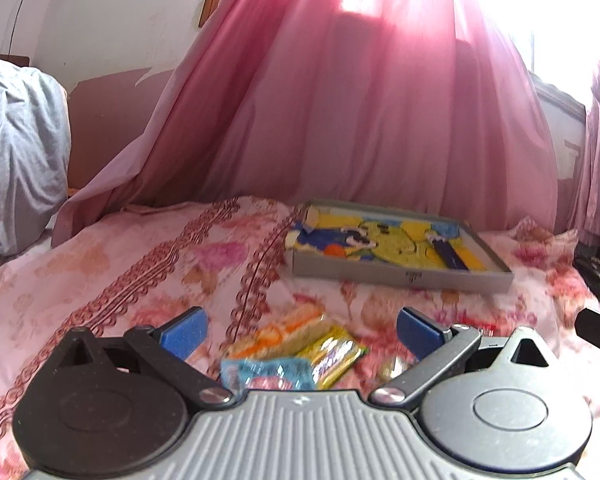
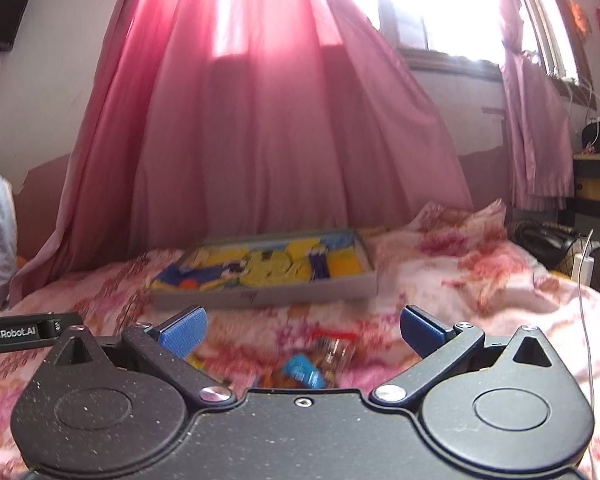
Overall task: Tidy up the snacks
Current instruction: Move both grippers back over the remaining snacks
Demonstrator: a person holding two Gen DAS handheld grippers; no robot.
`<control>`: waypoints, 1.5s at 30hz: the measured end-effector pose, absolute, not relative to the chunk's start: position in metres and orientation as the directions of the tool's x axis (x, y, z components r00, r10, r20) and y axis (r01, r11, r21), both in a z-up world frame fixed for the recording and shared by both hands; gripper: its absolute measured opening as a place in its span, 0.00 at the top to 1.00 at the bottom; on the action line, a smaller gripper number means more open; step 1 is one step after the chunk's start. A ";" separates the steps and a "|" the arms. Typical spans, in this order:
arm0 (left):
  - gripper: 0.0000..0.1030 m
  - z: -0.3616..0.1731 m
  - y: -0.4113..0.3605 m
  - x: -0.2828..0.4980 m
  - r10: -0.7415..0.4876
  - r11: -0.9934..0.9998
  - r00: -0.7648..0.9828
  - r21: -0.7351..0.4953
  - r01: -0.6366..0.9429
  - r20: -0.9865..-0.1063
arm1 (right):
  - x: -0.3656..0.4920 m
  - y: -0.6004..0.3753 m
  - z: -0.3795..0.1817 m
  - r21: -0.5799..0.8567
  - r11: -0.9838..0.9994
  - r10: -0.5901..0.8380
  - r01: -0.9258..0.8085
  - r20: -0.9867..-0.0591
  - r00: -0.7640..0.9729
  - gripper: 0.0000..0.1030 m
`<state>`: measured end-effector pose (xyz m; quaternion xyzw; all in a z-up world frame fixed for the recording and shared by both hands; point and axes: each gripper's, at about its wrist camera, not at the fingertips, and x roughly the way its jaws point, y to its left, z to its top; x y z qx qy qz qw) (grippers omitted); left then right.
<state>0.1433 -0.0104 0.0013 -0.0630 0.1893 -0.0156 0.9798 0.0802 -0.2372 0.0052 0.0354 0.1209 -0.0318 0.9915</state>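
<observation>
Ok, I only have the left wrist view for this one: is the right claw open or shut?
Observer: The right claw is open and holds nothing.
Operator: What lies ahead of it?
Observer: A blue wrapper and a clear red-trimmed packet, both blurred, lie on the floral bedspread between its fingers.
Operator: Anything off to its right?
Observer: A white cable runs down at the bed's right edge.
</observation>
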 end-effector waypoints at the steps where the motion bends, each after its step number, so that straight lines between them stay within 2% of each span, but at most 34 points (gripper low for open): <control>1: 0.00 -0.001 -0.009 0.141 -0.055 0.992 0.925 -0.127 0.007 -0.377 | 0.078 -0.234 0.003 0.056 0.996 -0.047 0.064 -0.257 0.965 0.01; 11: 0.00 -0.028 0.010 0.128 -0.045 0.992 0.871 -0.128 -0.020 -0.489 | 0.075 -0.205 -0.020 0.026 1.000 0.011 0.000 -0.430 0.903 0.01; 21: 0.00 -0.048 0.012 0.135 -0.062 0.992 0.821 -0.124 -0.011 -0.568 | 0.105 -0.203 -0.045 -0.010 0.999 -0.044 0.047 -0.602 0.797 0.01; 36: 0.00 -0.057 -0.010 0.158 -0.078 0.995 0.768 -0.098 0.020 -0.636 | 0.131 -0.214 -0.060 0.028 0.996 -0.039 0.086 -0.723 0.690 0.01; 40: 0.00 -0.055 -0.018 0.173 -0.103 0.993 0.760 -0.117 0.037 -0.641 | 0.142 -0.224 -0.063 0.093 0.991 0.003 0.099 -0.746 0.666 0.01; 45: 0.00 -0.050 -0.028 0.191 -0.131 0.989 0.757 -0.134 0.058 -0.640 | 0.164 -0.231 -0.064 0.093 0.994 0.034 0.058 -0.766 0.642 0.01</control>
